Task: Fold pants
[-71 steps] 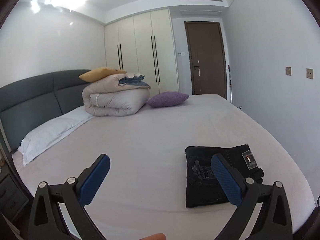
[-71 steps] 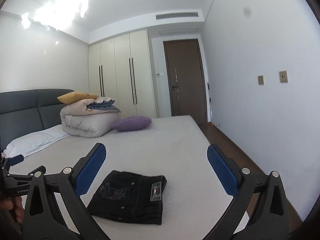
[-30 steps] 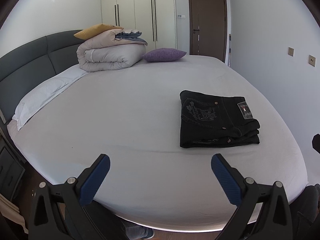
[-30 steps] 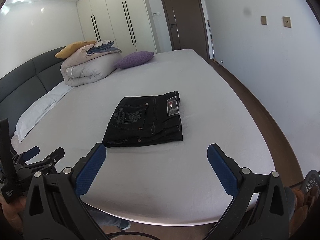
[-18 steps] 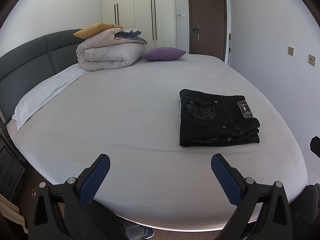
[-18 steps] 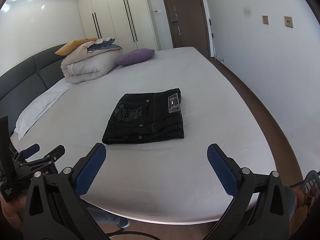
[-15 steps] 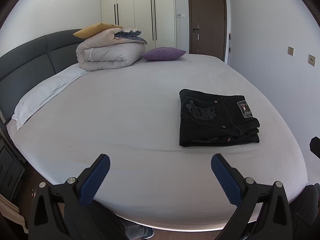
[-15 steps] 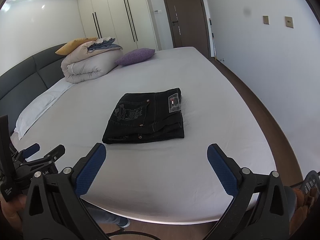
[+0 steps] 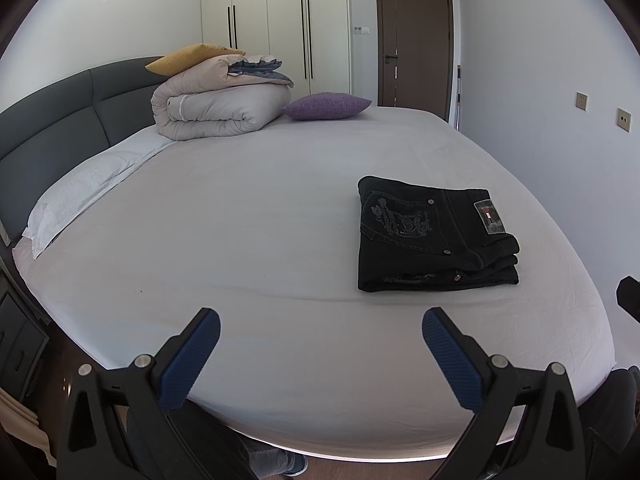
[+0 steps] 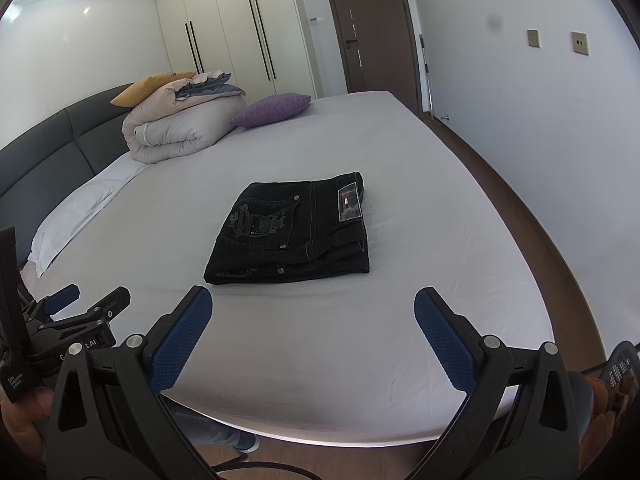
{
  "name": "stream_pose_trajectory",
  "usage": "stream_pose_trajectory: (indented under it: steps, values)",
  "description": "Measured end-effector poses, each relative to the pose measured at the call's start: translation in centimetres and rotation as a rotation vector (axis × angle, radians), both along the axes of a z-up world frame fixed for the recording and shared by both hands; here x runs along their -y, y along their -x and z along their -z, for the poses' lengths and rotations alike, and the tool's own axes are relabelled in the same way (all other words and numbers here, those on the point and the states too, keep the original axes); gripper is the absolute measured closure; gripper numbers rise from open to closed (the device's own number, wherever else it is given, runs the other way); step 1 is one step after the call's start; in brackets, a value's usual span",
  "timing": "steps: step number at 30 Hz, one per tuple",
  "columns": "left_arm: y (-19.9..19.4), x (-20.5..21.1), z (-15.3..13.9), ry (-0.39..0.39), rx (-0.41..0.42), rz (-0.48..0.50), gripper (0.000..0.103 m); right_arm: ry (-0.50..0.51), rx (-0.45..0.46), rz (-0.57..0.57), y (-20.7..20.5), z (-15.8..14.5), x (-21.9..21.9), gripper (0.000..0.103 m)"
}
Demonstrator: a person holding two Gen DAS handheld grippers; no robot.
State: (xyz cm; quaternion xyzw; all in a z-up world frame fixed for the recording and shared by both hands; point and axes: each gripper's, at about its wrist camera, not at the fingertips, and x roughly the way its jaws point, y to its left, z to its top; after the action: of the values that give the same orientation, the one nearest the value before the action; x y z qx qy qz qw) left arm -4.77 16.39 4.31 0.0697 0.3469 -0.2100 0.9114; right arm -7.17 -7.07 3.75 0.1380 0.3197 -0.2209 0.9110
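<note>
The black pants lie folded into a compact rectangle on the grey bed sheet, right of centre in the left wrist view. They also show in the right wrist view, near the middle of the bed. My left gripper is open and empty, held back over the near edge of the bed, well short of the pants. My right gripper is open and empty too, near the bed's near edge. The left gripper also shows at the left of the right wrist view.
A rolled duvet with a yellow pillow on top and a purple cushion sit at the far end. A white pillow lies by the grey headboard. Wardrobe and door stand behind; wooden floor runs along the right.
Both grippers have pulled up and back from just above the bed to its near edge, then stayed nearly still. The folded pants have not moved.
</note>
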Motion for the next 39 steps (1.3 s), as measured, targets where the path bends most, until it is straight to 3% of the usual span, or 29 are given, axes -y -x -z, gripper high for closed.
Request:
stream_pose_trajectory:
  steps: [39]
  values:
    - [1.5,0.1,0.5,0.005,-0.020,0.016,0.000,-0.016,-0.014,-0.008,0.1,1.2,0.8,0.000]
